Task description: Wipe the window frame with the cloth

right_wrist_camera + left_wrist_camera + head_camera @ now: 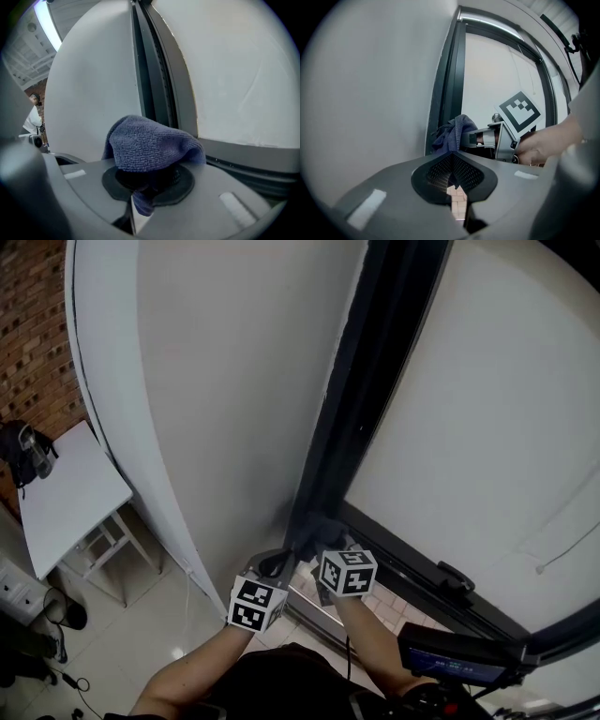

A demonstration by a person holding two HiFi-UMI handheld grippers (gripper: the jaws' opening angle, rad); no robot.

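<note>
- The right gripper (147,183) pinches the blue cloth (150,140), which bunches over its jaws at the foot of the dark window frame (366,399);
- the left gripper (452,164) has its jaws pressed together on nothing, just beside the cloth;
- the frame's upright rises above the cloth between the white wall (234,381) and the pane (487,427);
- a white table (66,498) stands on the tiled floor (150,624), well apart to the left.

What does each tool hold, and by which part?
The right tool is shut on the cloth, pinching a bunched fold; most of it piles above the jaws, and a short end hangs below. The left tool is shut and holds nothing.
</note>
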